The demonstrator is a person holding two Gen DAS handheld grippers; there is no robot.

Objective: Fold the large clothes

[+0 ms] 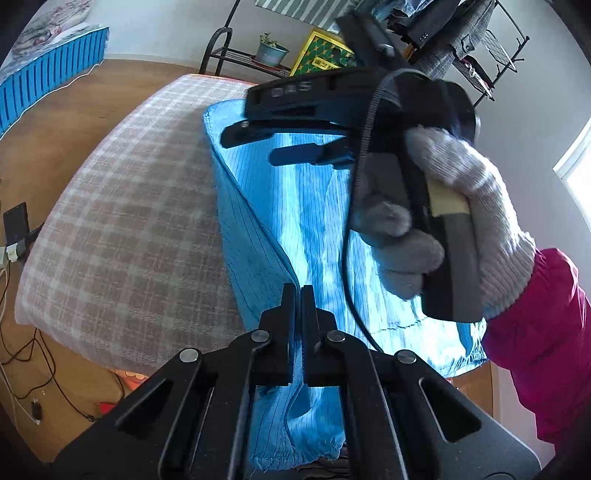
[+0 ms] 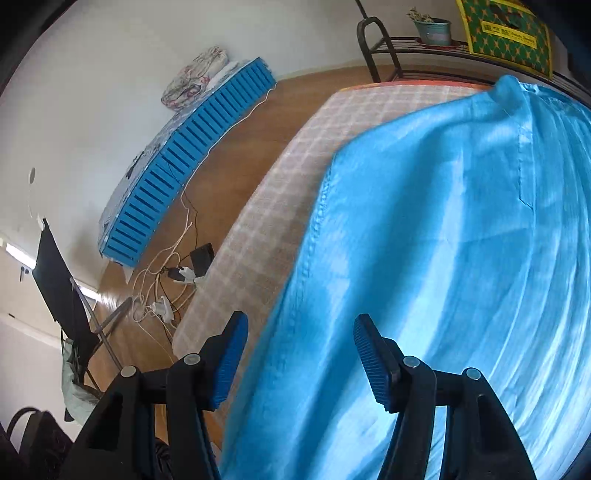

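Two grippers work over one large blue garment (image 1: 258, 229) spread along a checked, beige-and-white padded surface (image 1: 122, 221) that stands on a wooden floor (image 1: 74, 103). The left gripper (image 1: 298, 295) is clenched on a fold of the blue cloth: its black fingers (image 1: 286, 332) are pressed nearly together with a ridge of fabric running up between them, and the pinched fold climbs away from the tips as a raised crease toward the far end of the garment. In the left wrist view the right gripper (image 1: 280, 144) hangs above the middle of the garment, held by a hand in a white knitted glove (image 1: 454, 206) with a magenta sleeve (image 1: 546, 339) behind it; a black cable (image 1: 351, 280) trails down from the tool. From its own camera, the right gripper (image 2: 299, 354) is released, its blue ribbed pads (image 2: 229, 365) spread well apart, with the stitched edge of the garment (image 2: 424, 258) passing between them; whether the pads touch the cloth cannot be told. Beyond the padded surface are a blue slatted crate (image 2: 192, 162) with a floral bundle (image 2: 195, 74) on top, tangled white cords and plugs (image 2: 166, 288) on the floor, a black metal rack (image 2: 384, 51) carrying a potted plant (image 2: 434, 29) and a yellow-green patterned box (image 2: 506, 33).
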